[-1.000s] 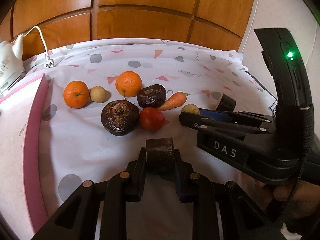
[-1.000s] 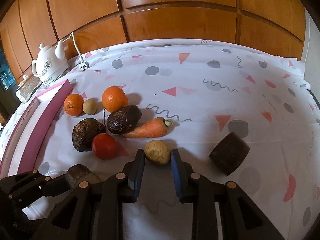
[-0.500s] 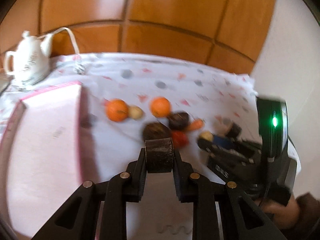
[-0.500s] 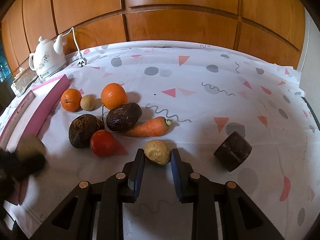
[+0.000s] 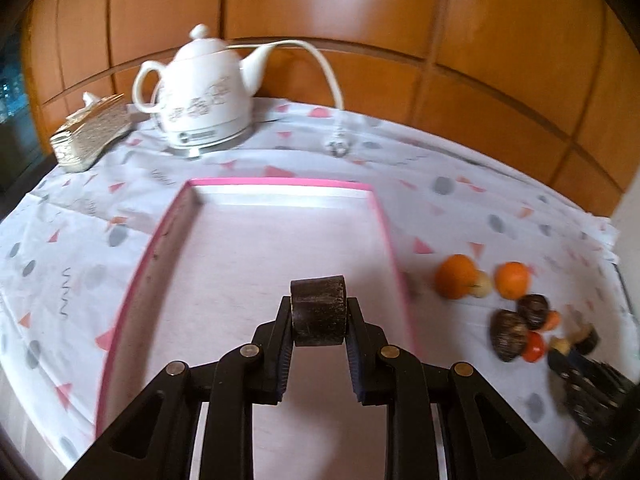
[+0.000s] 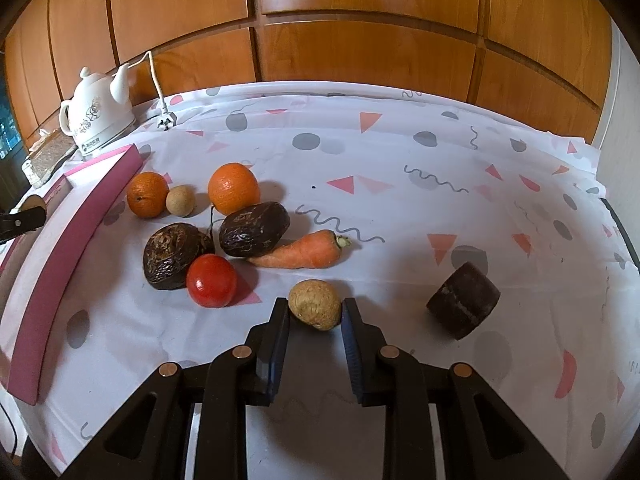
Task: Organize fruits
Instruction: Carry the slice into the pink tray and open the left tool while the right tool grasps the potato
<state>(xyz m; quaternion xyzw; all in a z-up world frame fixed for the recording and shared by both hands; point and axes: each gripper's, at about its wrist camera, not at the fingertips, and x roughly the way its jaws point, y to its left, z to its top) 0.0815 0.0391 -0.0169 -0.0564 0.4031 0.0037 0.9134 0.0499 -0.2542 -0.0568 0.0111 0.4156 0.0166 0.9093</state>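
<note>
Left wrist view: the left hand-held gripper clamps a dark cylinder above the pink tray ahead of it. Right wrist view: the right hand-held gripper grips a tan ball; ahead-left lie oranges, tomato and carrot.

Ahead of the tongs, glossy wooden wall panels catch a ceiling light's glare; a white wall stands right.

Lighting: warm, bright indoor; glare patches on wooden panels. Soft shadows beside objects. Left wrist view motion-blurred; right wrist view sharp. Fisheye bending, dark corner vignettes.
</note>
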